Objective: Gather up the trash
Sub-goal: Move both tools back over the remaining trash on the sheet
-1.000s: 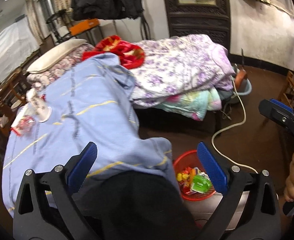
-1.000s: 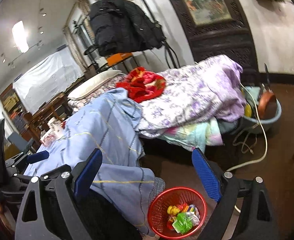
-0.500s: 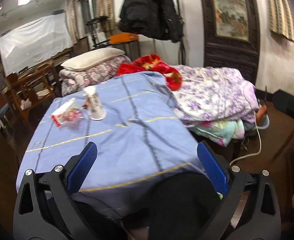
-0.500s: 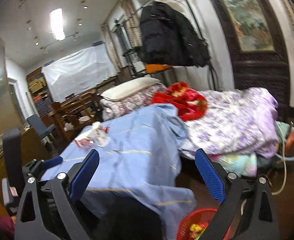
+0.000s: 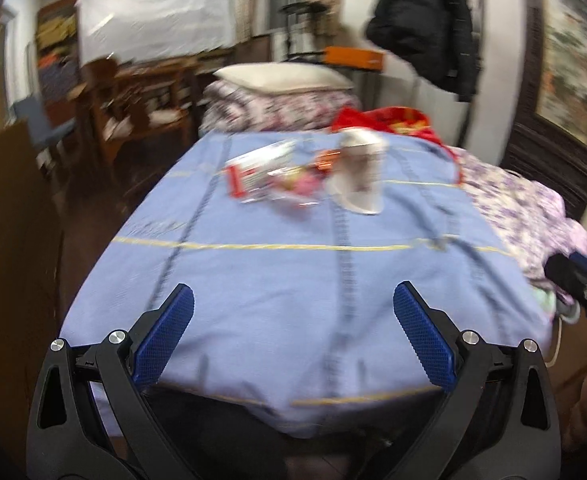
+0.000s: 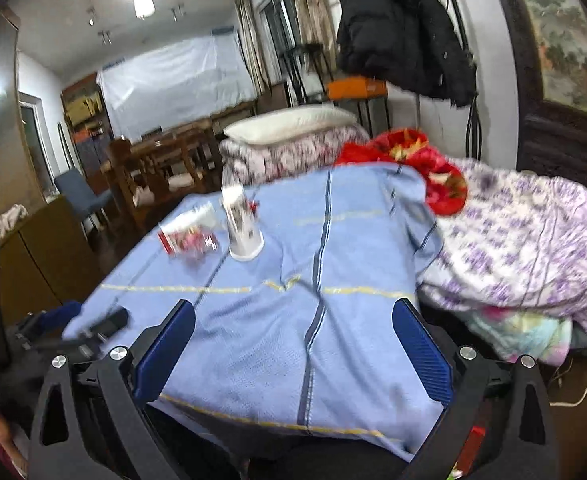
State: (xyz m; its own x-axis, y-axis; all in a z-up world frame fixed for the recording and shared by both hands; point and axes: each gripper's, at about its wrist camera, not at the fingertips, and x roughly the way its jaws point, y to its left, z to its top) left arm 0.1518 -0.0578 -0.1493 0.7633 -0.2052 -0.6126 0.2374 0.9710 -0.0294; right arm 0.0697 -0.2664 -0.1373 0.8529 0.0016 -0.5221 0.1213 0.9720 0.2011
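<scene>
On the blue cloth-covered table lies trash: a red and white wrapper and, right of it, a white paper cup standing mouth down. The right wrist view shows the same wrapper and cup at the table's far left. My left gripper is open over the near edge of the cloth, far short of the trash, with nothing between its fingers. My right gripper hangs over the near edge too; its jaws are opening and hold nothing. The left wrist picture is blurred.
Right of the table is a heap of purple flowered quilts with a red blanket. A pillow on folded bedding lies behind. A black coat hangs above. Wooden chairs and a brown cabinet stand on the left.
Both views swung up and left, from the red basket on the floor to the table top. The basket left the picture; wrapper and cup now lie ahead. Both grippers stayed open.
</scene>
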